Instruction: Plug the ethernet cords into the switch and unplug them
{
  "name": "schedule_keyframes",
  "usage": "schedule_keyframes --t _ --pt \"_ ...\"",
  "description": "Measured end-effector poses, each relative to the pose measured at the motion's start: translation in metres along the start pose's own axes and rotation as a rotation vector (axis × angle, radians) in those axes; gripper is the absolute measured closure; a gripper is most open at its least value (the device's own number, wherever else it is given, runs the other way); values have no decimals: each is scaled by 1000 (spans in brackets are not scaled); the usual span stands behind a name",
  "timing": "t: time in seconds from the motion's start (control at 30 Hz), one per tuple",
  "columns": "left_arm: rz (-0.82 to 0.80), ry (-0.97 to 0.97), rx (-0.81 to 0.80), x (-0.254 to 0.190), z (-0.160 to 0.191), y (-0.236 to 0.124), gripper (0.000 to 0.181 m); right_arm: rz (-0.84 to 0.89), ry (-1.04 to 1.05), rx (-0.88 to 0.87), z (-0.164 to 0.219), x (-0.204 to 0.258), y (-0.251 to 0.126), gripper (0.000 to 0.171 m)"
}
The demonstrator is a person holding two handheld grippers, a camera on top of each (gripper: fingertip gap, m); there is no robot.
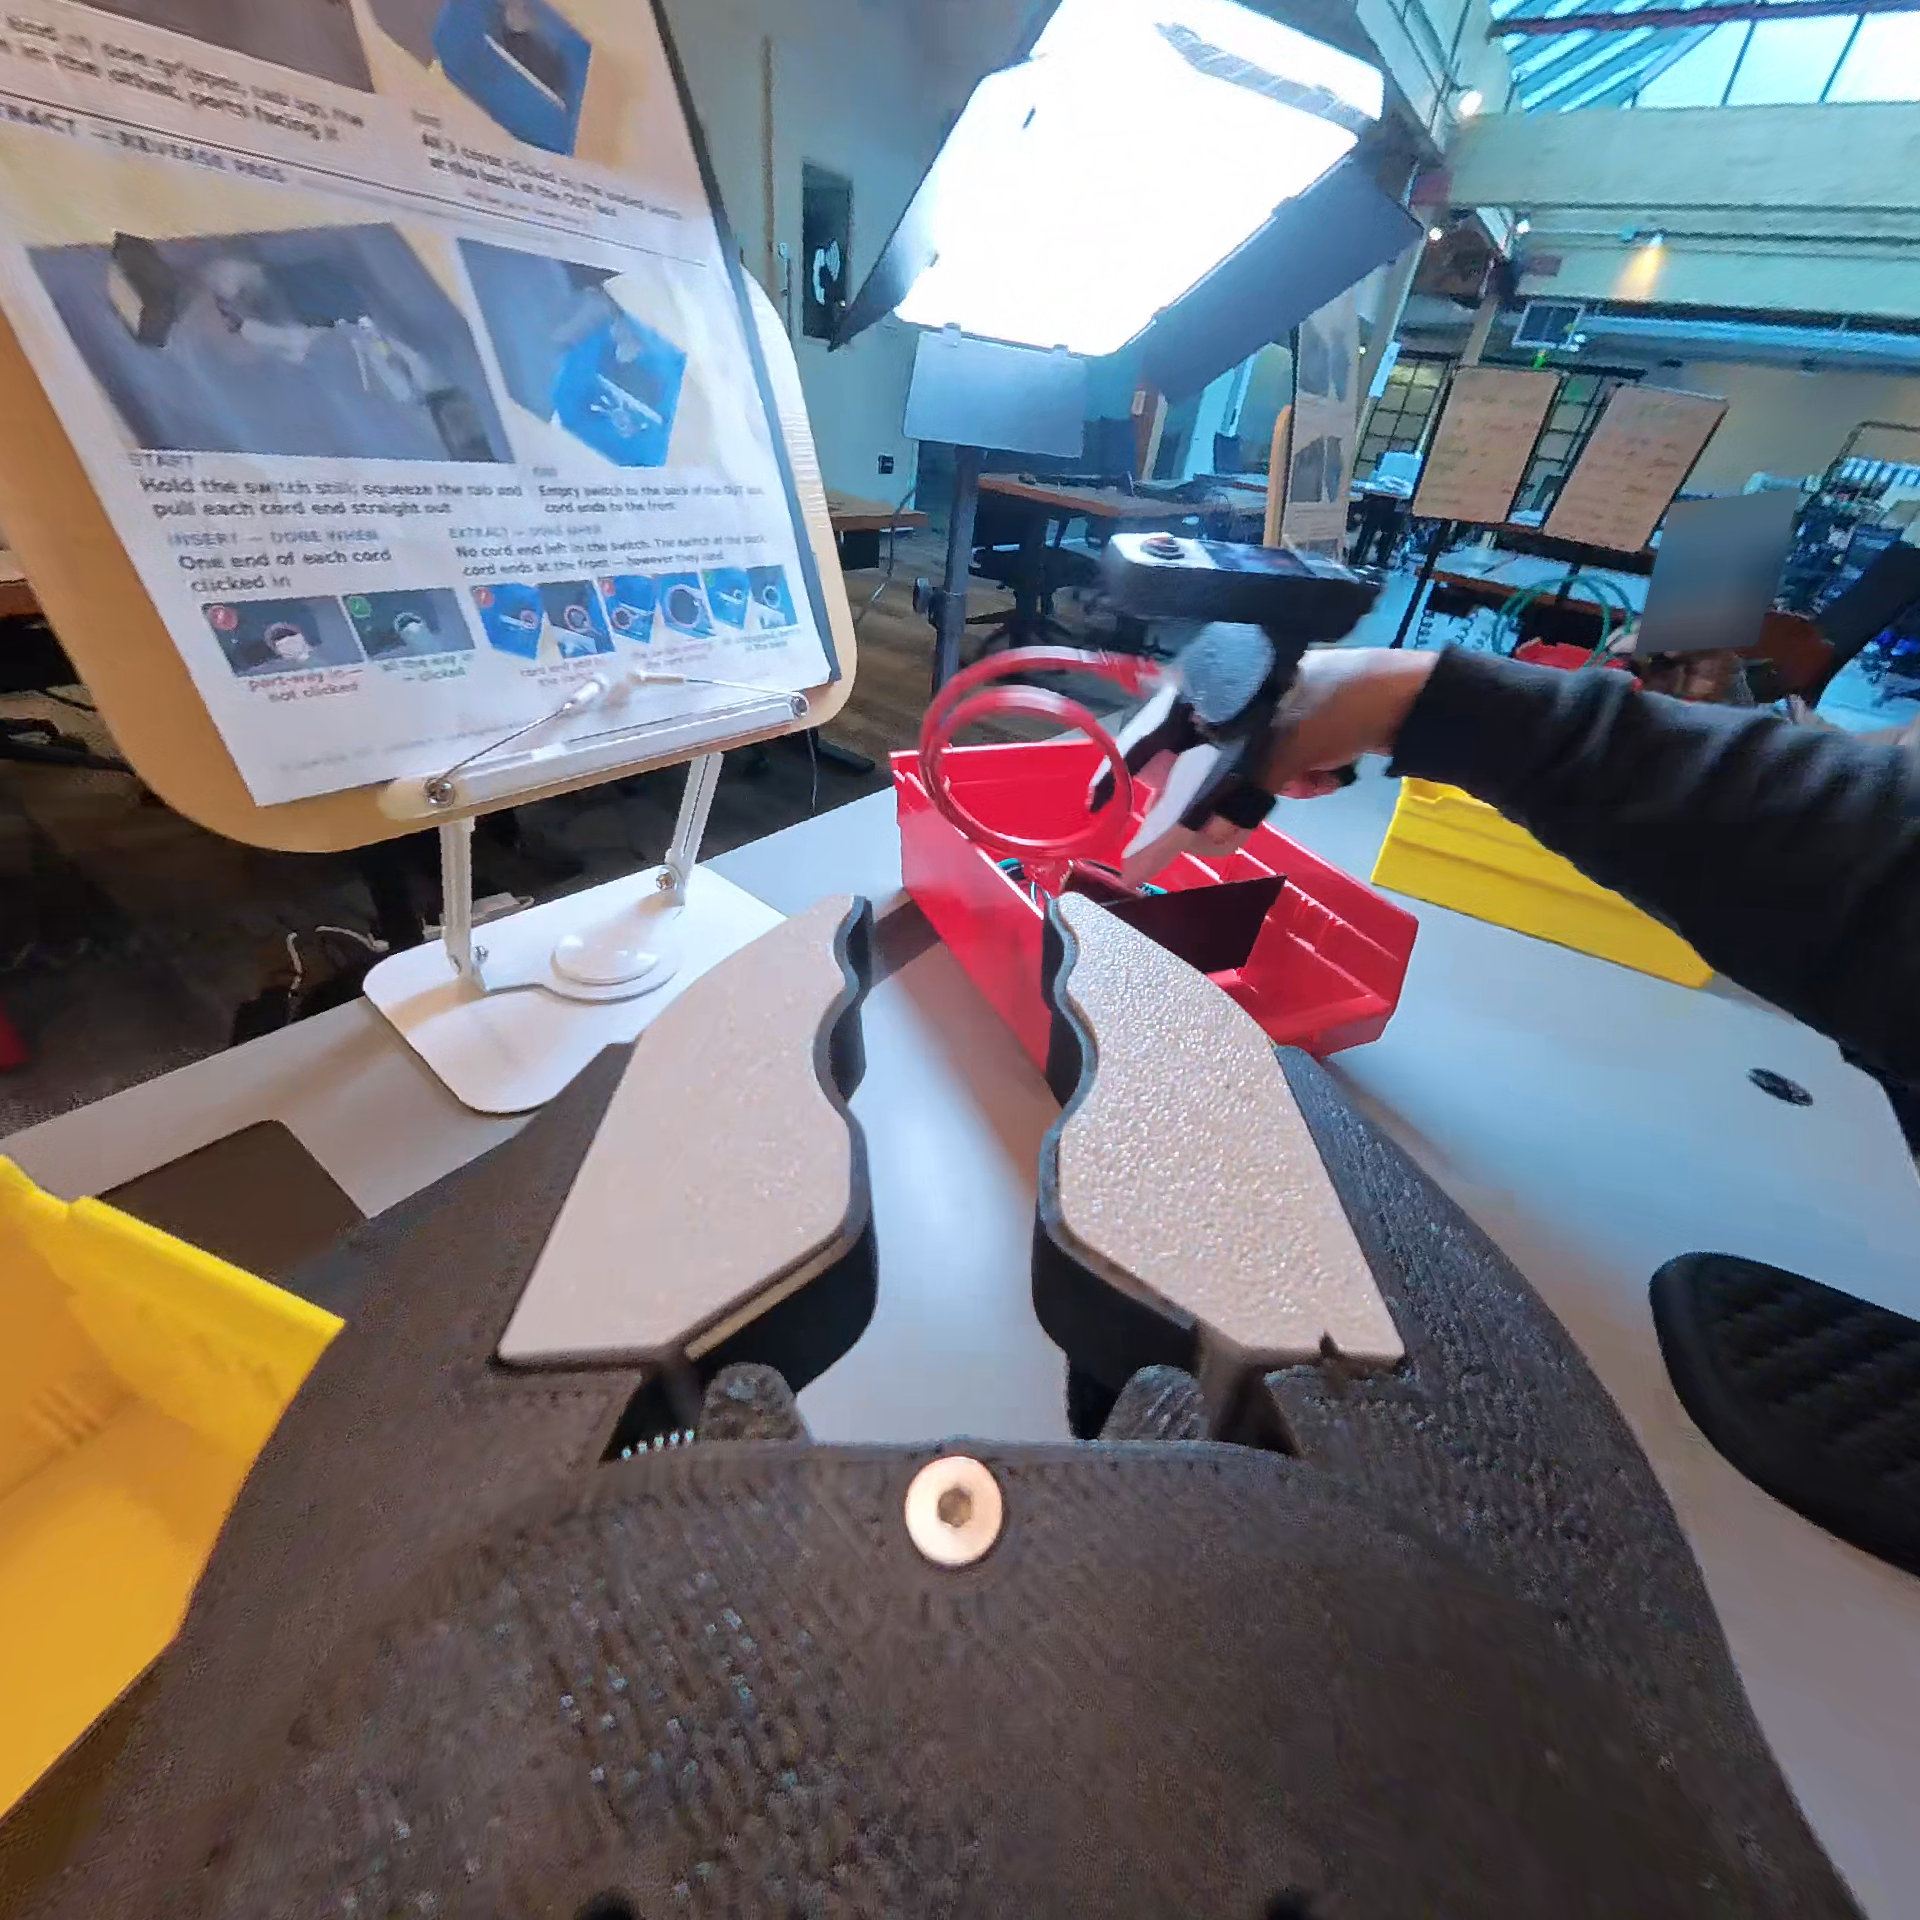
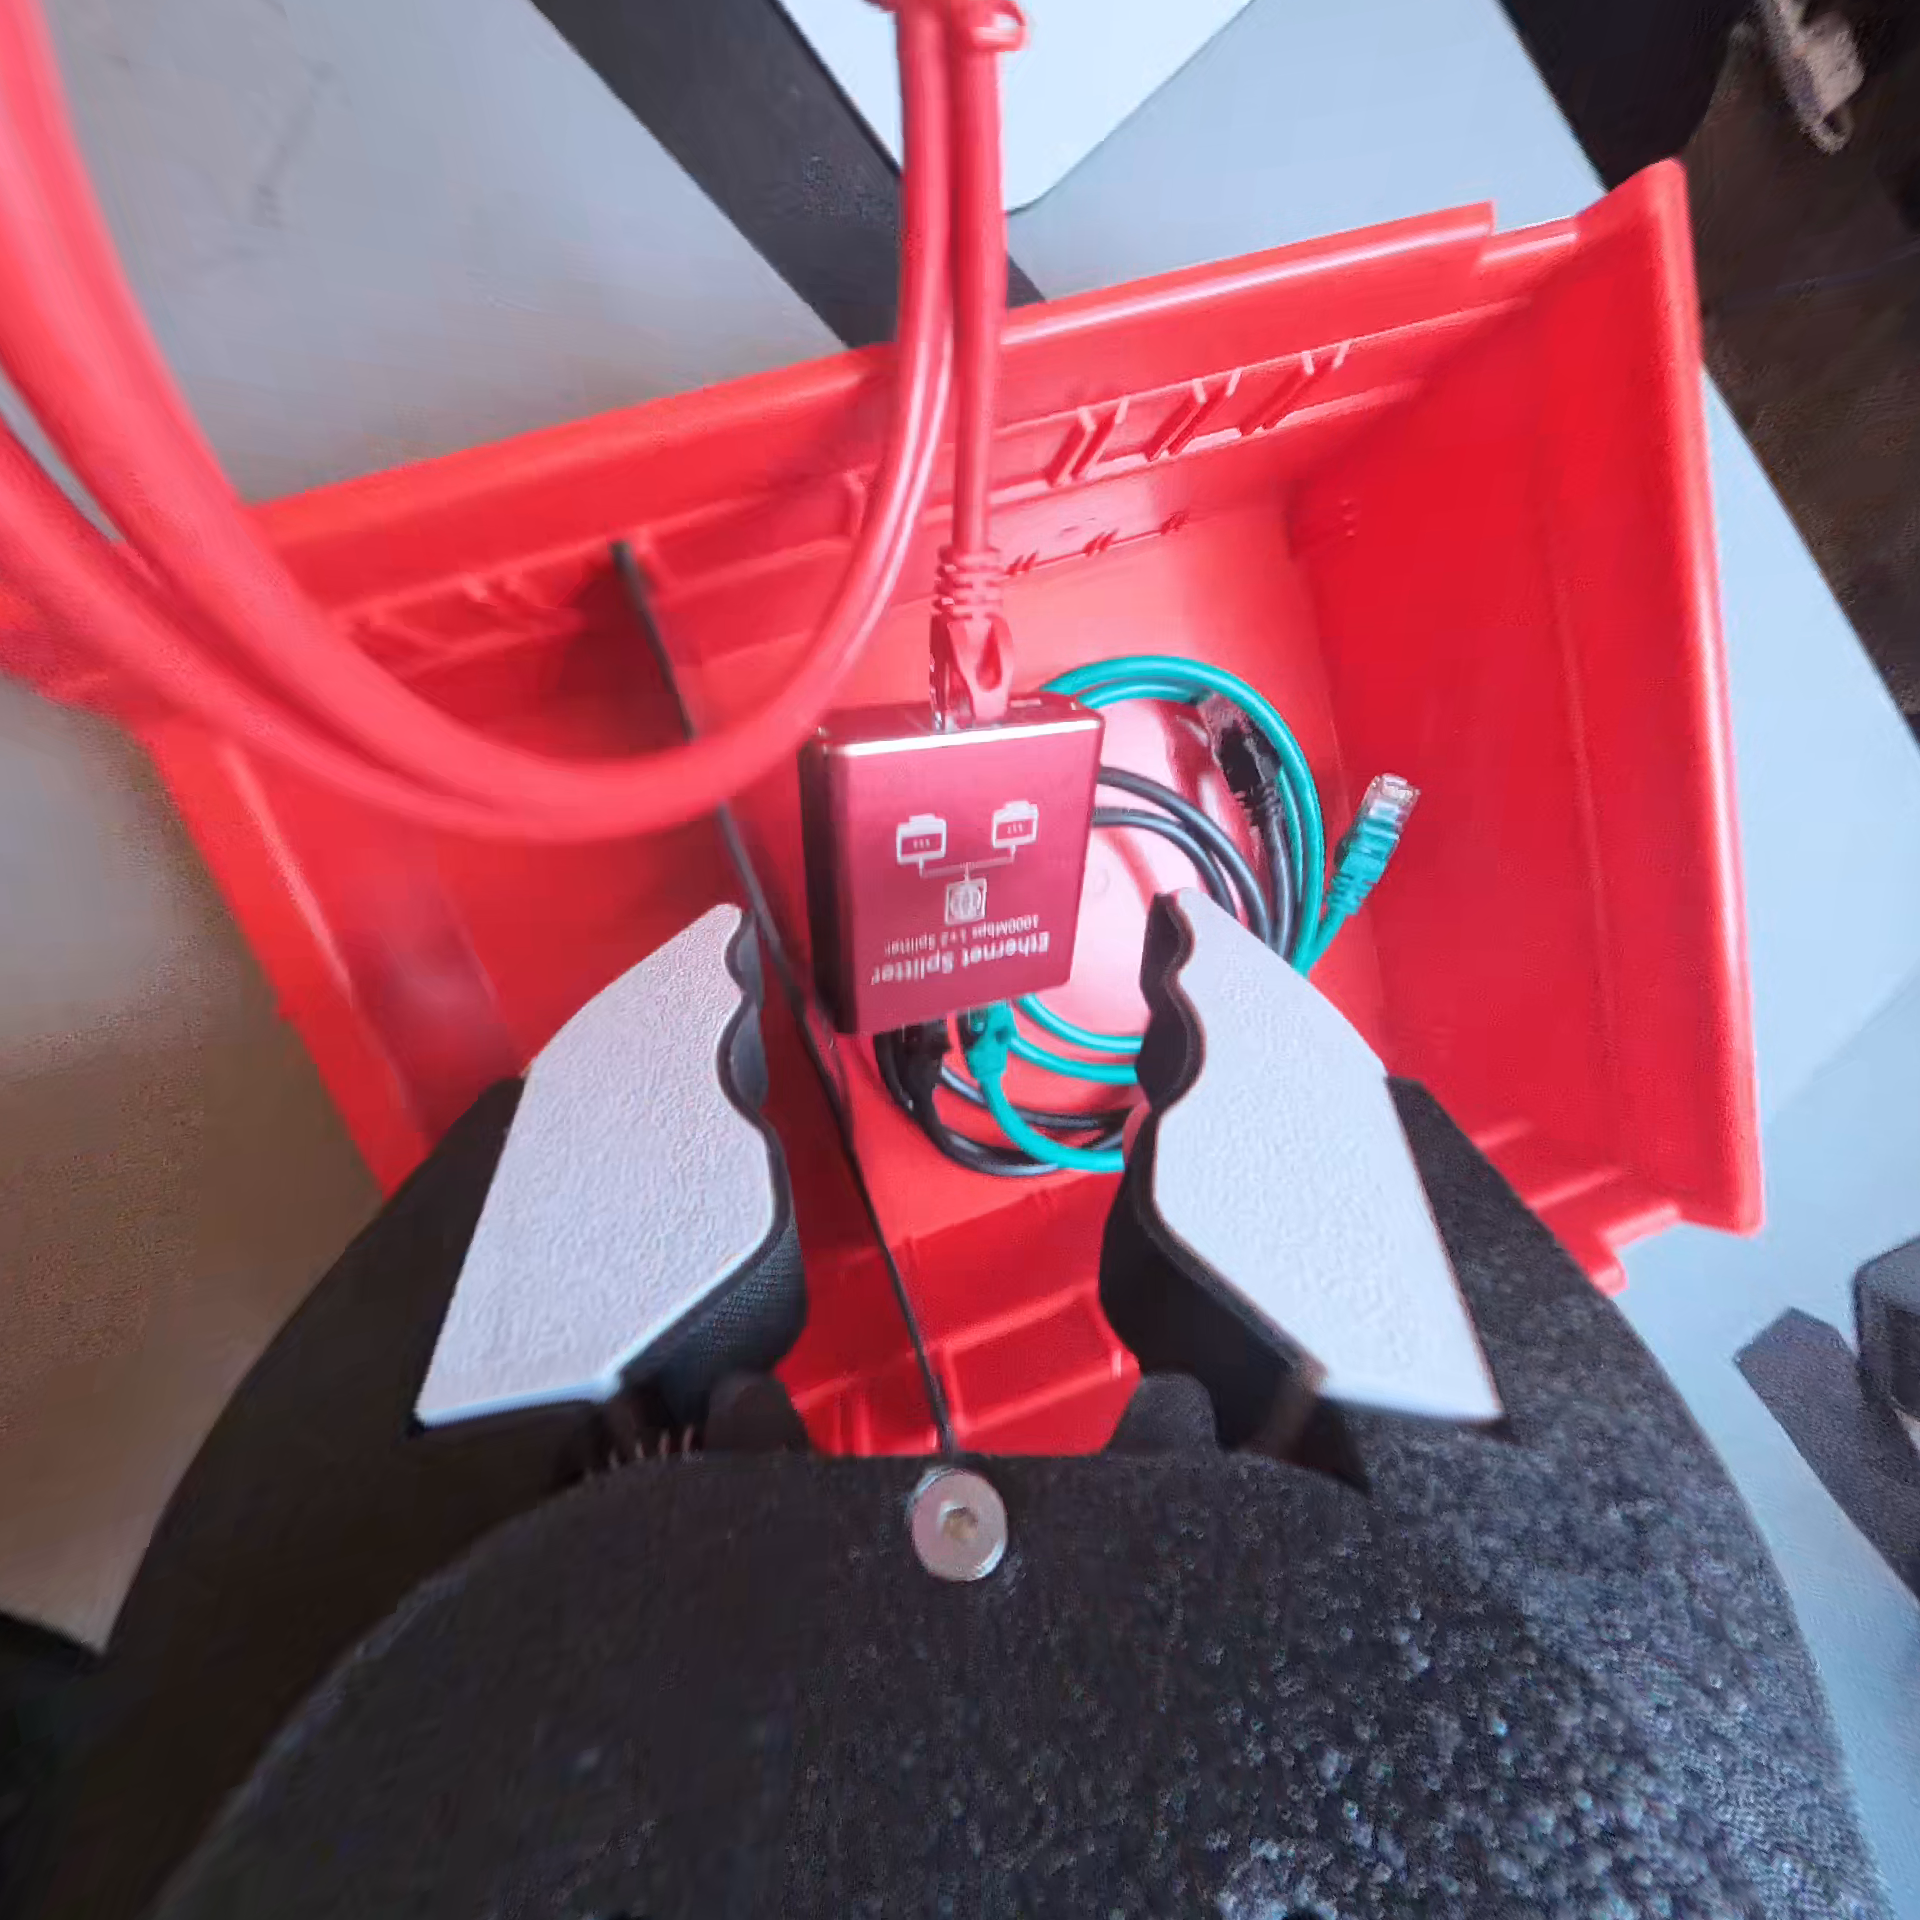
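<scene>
Switch had only the red cord plugged; green and black waited; both our claws gaped, released.

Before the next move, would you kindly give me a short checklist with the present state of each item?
1. Right gripper jaws open over the switch: ok.
2. Left gripper empty, jaws open: ok.
3. Red cord plug in the switch: looks inserted; whether it has clicked, cannot tell.
4. Switch held still: not ok, neither gripper grips it.
5. Green cord and black cord lie unplugged in the red bin: ok.
</scene>
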State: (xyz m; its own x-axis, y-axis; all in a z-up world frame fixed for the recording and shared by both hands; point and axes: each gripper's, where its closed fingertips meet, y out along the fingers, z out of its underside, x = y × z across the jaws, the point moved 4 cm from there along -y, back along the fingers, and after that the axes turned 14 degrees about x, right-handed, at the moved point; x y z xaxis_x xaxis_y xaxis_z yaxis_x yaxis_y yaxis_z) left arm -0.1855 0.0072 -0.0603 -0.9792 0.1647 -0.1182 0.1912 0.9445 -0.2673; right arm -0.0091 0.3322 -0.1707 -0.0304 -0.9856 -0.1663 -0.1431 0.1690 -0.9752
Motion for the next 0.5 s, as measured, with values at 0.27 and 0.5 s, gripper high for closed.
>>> schedule_keyframes --t 0.27,0.5 --pt "2 -32 -57 4 -7 -8 149 15 -35 -361 62 54 -71 115" --pt "1 98 -21 -29 -25 -13 150 89 -304 -292 79 148 -36 116"
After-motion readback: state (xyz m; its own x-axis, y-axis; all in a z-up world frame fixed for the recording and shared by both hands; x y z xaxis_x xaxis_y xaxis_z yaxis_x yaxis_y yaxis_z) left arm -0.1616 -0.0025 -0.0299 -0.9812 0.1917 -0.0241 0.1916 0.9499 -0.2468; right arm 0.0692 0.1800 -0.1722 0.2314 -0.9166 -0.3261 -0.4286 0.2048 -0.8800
